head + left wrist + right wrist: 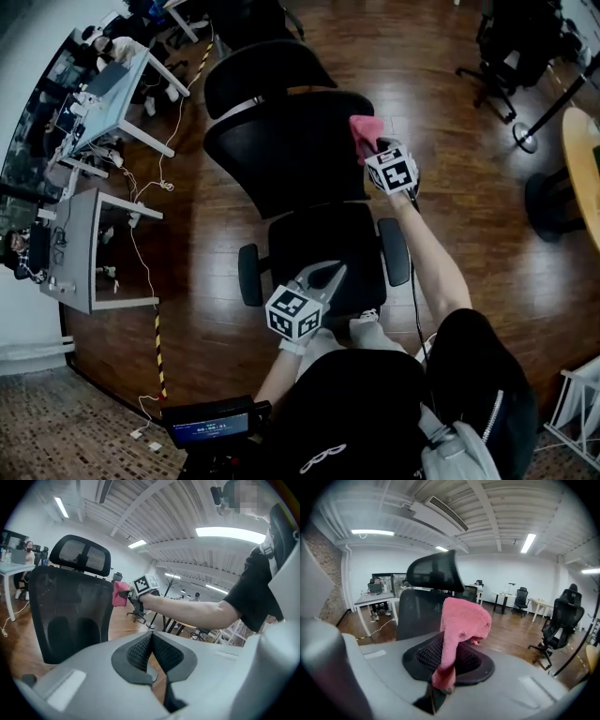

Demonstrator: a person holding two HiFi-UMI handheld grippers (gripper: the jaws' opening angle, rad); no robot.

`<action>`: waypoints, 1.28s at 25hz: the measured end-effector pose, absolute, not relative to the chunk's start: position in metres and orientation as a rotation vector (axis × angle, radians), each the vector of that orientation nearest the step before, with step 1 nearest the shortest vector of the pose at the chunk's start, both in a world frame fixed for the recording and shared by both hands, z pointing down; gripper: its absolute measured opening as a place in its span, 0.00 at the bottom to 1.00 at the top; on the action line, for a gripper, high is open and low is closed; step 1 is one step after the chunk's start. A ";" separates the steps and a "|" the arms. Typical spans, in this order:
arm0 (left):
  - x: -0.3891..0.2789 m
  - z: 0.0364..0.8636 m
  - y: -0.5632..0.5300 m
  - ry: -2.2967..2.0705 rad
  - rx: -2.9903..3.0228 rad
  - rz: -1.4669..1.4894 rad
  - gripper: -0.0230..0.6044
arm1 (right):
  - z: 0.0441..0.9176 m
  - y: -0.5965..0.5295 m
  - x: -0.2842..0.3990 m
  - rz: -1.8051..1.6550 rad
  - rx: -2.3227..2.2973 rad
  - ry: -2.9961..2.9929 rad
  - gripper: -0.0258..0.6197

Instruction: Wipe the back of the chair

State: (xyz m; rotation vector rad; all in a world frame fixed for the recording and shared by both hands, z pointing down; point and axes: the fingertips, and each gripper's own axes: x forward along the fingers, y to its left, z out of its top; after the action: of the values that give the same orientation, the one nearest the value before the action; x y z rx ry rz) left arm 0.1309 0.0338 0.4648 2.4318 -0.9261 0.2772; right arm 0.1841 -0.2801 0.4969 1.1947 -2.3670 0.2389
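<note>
Right hand-held gripper [446,660] clamped on pink cloth [461,618] beside chair back [281,150], left hand-held gripper [151,644] closed, empty

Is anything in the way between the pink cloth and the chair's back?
No, nothing visible is. The right gripper holds the pink cloth right at the side edge of the chair back, and nothing shows between them.

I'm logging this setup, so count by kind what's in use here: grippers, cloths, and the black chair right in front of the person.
grippers: 2, left gripper and right gripper
pink cloth: 1
black chair: 1
total: 4
</note>
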 end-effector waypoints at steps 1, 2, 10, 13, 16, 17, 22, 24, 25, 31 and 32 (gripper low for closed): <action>0.133 0.466 0.040 -0.913 2.436 0.271 0.02 | 0.498 -0.257 0.182 0.244 1.158 -2.381 0.11; 0.135 0.466 0.046 -0.902 2.445 0.269 0.02 | 0.499 -0.233 0.180 0.243 1.120 -2.389 0.11; 0.093 0.467 0.105 -0.844 2.507 0.265 0.02 | 0.489 -0.039 0.157 0.203 1.023 -2.442 0.11; 0.053 0.465 0.134 -0.862 2.499 0.238 0.02 | 0.486 0.023 0.130 0.184 1.036 -2.455 0.11; 0.020 0.467 0.161 -0.870 2.478 0.203 0.02 | 0.489 0.073 0.102 0.195 1.036 -2.453 0.11; 0.011 0.465 0.167 -0.873 2.474 0.185 0.02 | 0.489 0.086 0.095 0.208 1.035 -2.456 0.11; -0.014 0.462 0.185 -0.905 2.457 0.125 0.02 | 0.484 0.127 0.073 0.248 1.050 -2.477 0.11; -0.013 0.461 0.187 -0.913 2.459 0.102 0.02 | 0.482 0.133 0.074 0.242 1.054 -2.481 0.11; -0.012 0.461 0.188 -0.915 2.458 0.089 0.02 | 0.481 0.135 0.074 0.237 1.047 -2.487 0.11; -0.017 0.467 0.183 -0.967 2.411 0.017 0.02 | 0.482 0.152 0.068 0.221 0.990 -2.519 0.11; -0.015 0.468 0.183 -0.975 2.407 0.016 0.02 | 0.484 0.155 0.071 0.227 0.990 -2.508 0.11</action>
State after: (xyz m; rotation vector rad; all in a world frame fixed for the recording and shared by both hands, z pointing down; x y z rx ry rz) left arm -0.0155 0.1826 0.4679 2.4066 -0.9745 0.0156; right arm 0.0713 0.1553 0.4842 0.9903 -2.5075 0.2269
